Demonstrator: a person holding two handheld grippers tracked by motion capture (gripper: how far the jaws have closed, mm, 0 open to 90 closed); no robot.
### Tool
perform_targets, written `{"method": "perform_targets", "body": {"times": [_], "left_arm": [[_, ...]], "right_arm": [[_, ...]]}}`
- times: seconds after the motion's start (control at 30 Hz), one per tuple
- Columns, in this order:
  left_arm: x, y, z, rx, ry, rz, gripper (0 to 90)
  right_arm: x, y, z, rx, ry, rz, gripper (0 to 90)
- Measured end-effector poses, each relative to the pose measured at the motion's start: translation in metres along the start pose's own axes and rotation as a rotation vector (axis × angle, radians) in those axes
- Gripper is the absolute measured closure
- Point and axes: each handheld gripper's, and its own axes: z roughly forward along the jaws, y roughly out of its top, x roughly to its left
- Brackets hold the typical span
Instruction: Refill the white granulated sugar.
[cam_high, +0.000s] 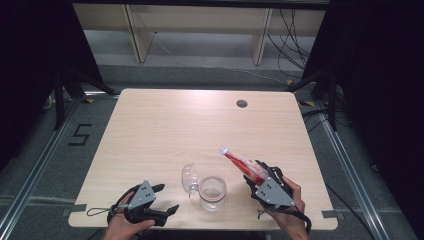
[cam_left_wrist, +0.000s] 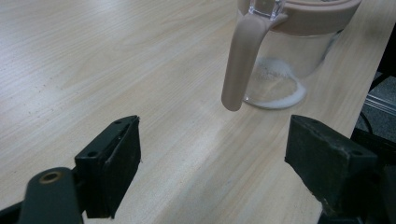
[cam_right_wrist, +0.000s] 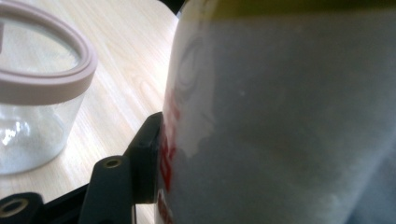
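Right gripper (cam_high: 256, 176) clamped on a red-and-white bag (cam_high: 242, 163); its long axis slants up and away to the left, top end above the table, right of the jar (cam_high: 213, 193). Left gripper (cam_high: 166, 199) wide, nothing held, by the near edge. Light wood table (cam_high: 165, 125); grey floor, black curtains.

**Both hands low at the near edge**

Left gripper (cam_high: 159, 201) held level in the left hand (cam_high: 122, 226), fingers (cam_left_wrist: 109, 163) spread wide, nothing between. Right gripper (cam_high: 256, 175) gripped by the right hand (cam_high: 290, 212), angled up and away, fingers (cam_right_wrist: 144, 154) pressing a load.
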Motion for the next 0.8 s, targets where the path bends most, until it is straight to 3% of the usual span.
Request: {"method": "perform_targets", "body": {"times": [0.1, 0.13, 0.2, 0.27, 0.43, 0.47, 0.5, 0.53, 0.57, 0.7, 0.73, 0.8], "left_arm": [[0.001, 0.001, 0.000, 0.004, -0.005, 0.023, 17.9], [-0.001, 0.000, 0.001, -0.007, -0.002, -0.008, 17.9], [0.000, 0.000, 0.000, -0.003, -0.008, -0.002, 17.9], [0.000, 0.000, 0.000, -0.002, -0.004, -0.002, 17.9], [0.000, 0.000, 0.000, -0.005, -0.004, -0.003, 17.9], [0.000, 0.000, 0.000, -0.002, -0.004, 0.001, 17.9], [0.001, 0.000, 0.000, 0.002, -0.003, 0.024, 17.9], [0.002, 0.000, 0.000, 0.002, -0.005, 0.029, 17.9], [0.001, 0.000, 0.001, -0.003, -0.007, 0.020, 17.9], [0.002, 0.000, 0.000, 0.000, -0.005, 0.023, 17.9], [0.002, 0.000, 0.000, 0.000, -0.005, 0.024, 17.9], [0.002, 0.000, 0.000, 0.000, -0.005, 0.026, 17.9]], "right_arm": [[0.003, 0.004, -0.003, 0.025, -0.018, -0.094, 43.3], [0.005, 0.005, -0.004, 0.027, -0.017, -0.109, 43.3], [0.007, 0.007, -0.007, 0.040, -0.029, -0.129, 43.4], [0.010, 0.010, -0.008, 0.055, -0.042, -0.225, 43.5], [0.018, 0.014, -0.013, 0.108, -0.075, -0.335, 43.6], [0.018, 0.014, -0.013, 0.099, -0.093, -0.387, 43.5], [0.018, 0.015, -0.013, 0.101, -0.096, -0.401, 43.6], [0.018, 0.016, -0.014, 0.102, -0.098, -0.447, 43.6], [0.020, 0.016, -0.014, 0.104, -0.100, -0.446, 43.7], [0.026, 0.017, -0.013, 0.116, -0.104, -0.542, 43.7], [0.027, 0.016, -0.013, 0.116, -0.095, -0.544, 43.7], [0.028, 0.017, -0.013, 0.119, -0.115, -0.601, 43.8]]}}
